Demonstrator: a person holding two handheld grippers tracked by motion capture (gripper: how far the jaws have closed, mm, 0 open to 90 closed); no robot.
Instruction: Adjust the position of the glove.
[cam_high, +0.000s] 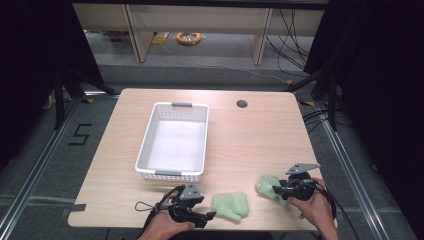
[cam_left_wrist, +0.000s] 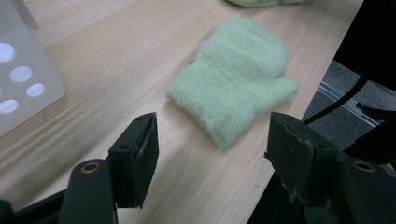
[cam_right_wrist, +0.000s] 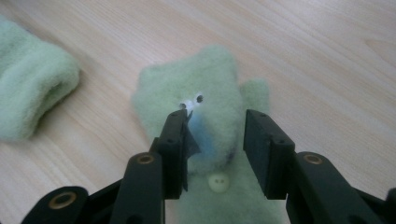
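Left gripper view: fuzzy, pale-green mitten (cam_left_wrist: 233, 81) lies flat on wood-grain table (cam_left_wrist: 116, 60).

Legible marks: one. Numeral "5" (cam_high: 80, 135), black tape, on the grey floor at nine o'clock of the table (cam_high: 120, 150). Nothing else readable on any item.

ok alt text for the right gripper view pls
A green mitten with small eyes, a blue patch and a pale button lies on a wooden table, with the right gripper open just above it, one jaw on either side of its middle. The cuff of a second mitten lies at the left edge.
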